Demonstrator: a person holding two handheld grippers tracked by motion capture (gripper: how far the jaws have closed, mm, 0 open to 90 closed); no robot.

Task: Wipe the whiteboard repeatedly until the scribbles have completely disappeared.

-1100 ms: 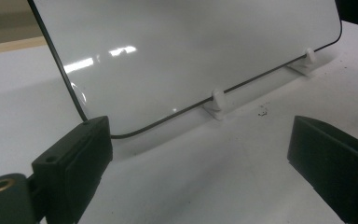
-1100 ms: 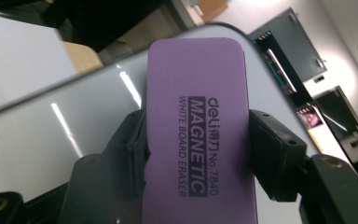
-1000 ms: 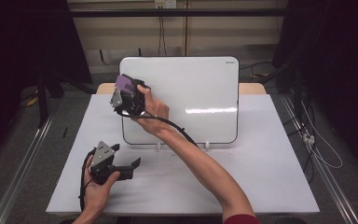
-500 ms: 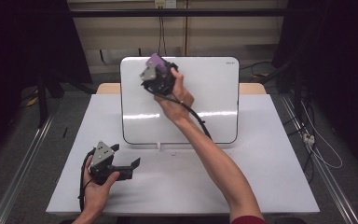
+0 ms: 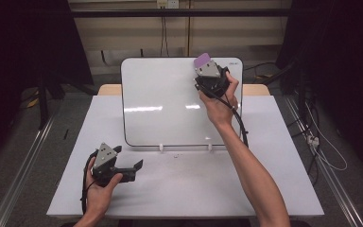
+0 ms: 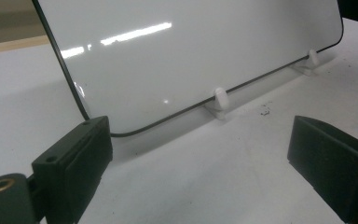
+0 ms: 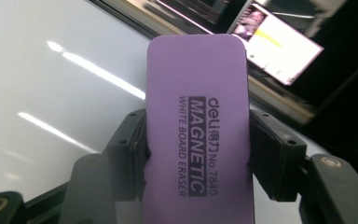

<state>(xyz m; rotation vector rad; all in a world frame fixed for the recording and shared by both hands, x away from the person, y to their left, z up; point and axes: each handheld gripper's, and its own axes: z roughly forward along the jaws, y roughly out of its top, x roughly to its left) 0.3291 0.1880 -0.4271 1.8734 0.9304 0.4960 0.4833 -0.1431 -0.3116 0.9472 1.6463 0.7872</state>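
In the high view, a whiteboard (image 5: 170,104) is seen propped upright on two small white clips (image 5: 160,147) at the far half of a white table (image 5: 264,189), its face turned toward the person. The right gripper (image 5: 203,64) is held up at the board's upper right corner, with a purple eraser (image 5: 202,60) clamped in it, the eraser's end lying at or just over the top edge of the board; contact with the surface cannot be confirmed from here. The left gripper (image 5: 134,168) is rested low on the table, near the board's lower left corner, with its jaws spread and nothing between them. In the left gripper view, the two black jaws are seen wide apart and empty, aimed at the board's bottom edge and the nearer clip. In the right gripper view, the eraser is shown gripped by its long sides between both jaws, its long axis running along the jaws and out past their tips, with the board face lying behind and to the left. The right hand is judged the nearer one for any wiping, and the unwiped face extends left and downward from the eraser.
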